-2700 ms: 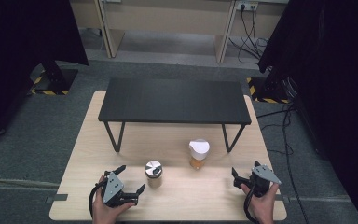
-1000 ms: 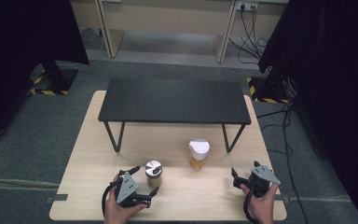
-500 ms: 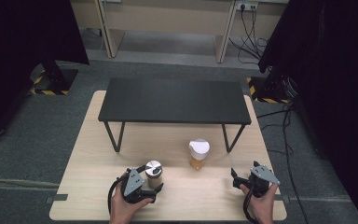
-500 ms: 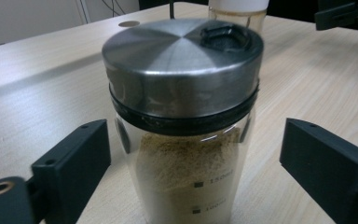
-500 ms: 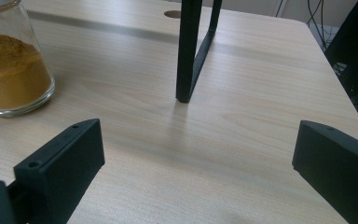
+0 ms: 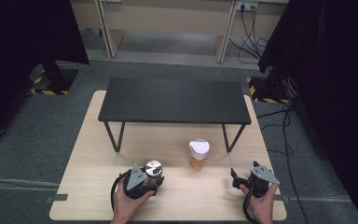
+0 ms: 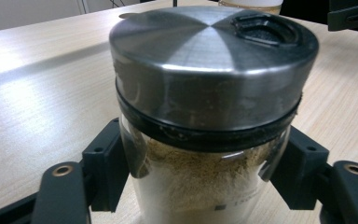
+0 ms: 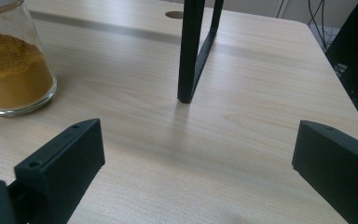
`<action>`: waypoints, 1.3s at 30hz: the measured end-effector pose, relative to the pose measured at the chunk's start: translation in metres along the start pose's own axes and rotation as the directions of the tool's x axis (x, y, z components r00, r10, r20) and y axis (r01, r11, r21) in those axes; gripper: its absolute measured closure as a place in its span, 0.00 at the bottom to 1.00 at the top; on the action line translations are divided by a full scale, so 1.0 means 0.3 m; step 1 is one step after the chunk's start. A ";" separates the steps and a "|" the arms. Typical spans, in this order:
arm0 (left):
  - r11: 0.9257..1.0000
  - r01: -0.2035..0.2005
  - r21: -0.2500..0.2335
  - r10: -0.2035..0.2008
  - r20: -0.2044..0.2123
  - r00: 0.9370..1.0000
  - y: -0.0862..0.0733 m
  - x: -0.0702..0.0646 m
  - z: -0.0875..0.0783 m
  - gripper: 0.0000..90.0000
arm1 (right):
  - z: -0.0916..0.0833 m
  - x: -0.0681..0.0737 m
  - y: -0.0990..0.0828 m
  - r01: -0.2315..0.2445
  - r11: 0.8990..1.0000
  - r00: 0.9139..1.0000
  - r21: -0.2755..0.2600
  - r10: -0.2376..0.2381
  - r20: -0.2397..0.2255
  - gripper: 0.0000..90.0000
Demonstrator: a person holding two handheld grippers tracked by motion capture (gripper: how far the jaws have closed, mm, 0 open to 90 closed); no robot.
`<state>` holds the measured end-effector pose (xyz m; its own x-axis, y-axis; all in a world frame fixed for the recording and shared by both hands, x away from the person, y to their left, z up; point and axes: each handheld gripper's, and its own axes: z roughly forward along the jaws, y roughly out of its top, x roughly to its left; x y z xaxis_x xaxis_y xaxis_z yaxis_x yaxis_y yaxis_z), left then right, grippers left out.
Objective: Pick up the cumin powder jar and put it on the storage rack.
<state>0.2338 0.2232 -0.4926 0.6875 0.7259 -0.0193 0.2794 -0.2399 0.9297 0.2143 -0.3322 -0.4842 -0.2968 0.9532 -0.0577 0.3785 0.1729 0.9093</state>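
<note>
A glass spice jar (image 7: pixel 205 140) with a brushed steel lid and pale powder inside stands on the wooden table (image 6: pixel 177 205) near its front edge. My left gripper (image 6: pixel 153 179) has just closed its jaws on the jar's glass body; both pads (image 7: pixel 107 163) press its sides. A second jar (image 6: pixel 198 154) with a white lid and orange powder stands to the right of the first jar (image 6: pixel 153 171). My right gripper (image 6: pixel 237 177) rests open at the front right, nothing between its jaws. In the right gripper view the orange jar (image 8: pixel 11 65) sits at the far left.
A low black shelf (image 6: pixel 175 100) on thin metal legs stands across the back half of the table. One leg (image 8: pixel 193 51) rises just ahead of my right gripper. Grey carpet surrounds the table, with cables and dark curtains at the right.
My left gripper has moved right and forward to the steel-lidded jar and its jaws have closed around it. The right gripper and both jars have stayed in place.
</note>
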 end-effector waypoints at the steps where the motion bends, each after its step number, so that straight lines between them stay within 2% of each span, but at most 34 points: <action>1: 1.000 0.000 0.000 0.000 0.000 1.000 0.000 0.000 0.000 0.33 | 0.000 0.000 0.000 0.001 1.000 1.000 0.000 -0.001 0.000 0.03; 7: 1.000 -0.006 0.015 0.006 -0.005 1.000 0.015 -0.005 0.001 0.33 | 0.000 0.000 0.000 0.004 1.000 1.000 0.000 -0.004 -0.001 0.03; 9: 0.999 -0.022 0.027 0.022 -0.002 1.000 0.030 -0.007 -0.001 0.34 | 0.000 0.000 0.000 0.002 1.000 1.000 0.000 -0.002 -0.001 0.03; 12: 1.000 -0.009 0.000 0.009 0.014 1.000 0.058 -0.005 -0.020 0.34 | 0.000 0.000 0.001 0.001 1.000 1.000 0.001 -0.001 -0.001 0.03; 13: 1.000 -0.017 -0.013 0.017 0.023 1.000 0.086 -0.004 -0.034 0.34 | 0.001 -0.001 0.001 0.000 1.000 1.000 0.001 0.000 -0.002 0.03; 14: 1.000 -0.017 -0.013 0.017 0.023 1.000 0.086 -0.004 -0.034 0.34 | 0.001 -0.001 0.001 0.000 1.000 1.000 0.001 0.000 -0.002 0.03; 19: 0.998 -0.029 -0.047 0.031 0.054 0.998 0.178 0.005 -0.079 0.33 | 0.000 -0.002 0.001 -0.004 1.000 1.000 0.001 0.004 -0.001 0.03; 22: 0.998 -0.018 -0.053 0.023 0.079 0.997 0.243 0.018 -0.104 0.33 | 0.000 -0.003 0.001 -0.003 1.000 1.000 0.002 0.004 -0.002 0.03; 27: 0.998 -0.045 -0.054 0.050 0.094 0.994 0.327 0.024 -0.132 0.34 | 0.001 -0.003 0.001 -0.004 1.000 1.000 0.002 0.004 -0.003 0.03; 33: 0.997 -0.053 -0.054 0.058 0.096 0.994 0.402 0.038 -0.147 0.34 | 0.000 -0.003 0.001 -0.003 1.000 1.000 0.002 0.003 -0.003 0.03; 39: 0.997 -0.044 -0.061 0.048 0.077 0.996 0.500 0.073 -0.168 0.34 | 0.000 -0.004 0.001 -0.007 1.000 1.000 0.002 0.007 -0.003 0.03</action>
<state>0.2569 0.2356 -0.3349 0.7496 0.6619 -0.0025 0.2079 -0.2319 0.9503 0.2148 -0.3335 -0.4839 -0.2971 0.9535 -0.0500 0.3819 0.1667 0.9090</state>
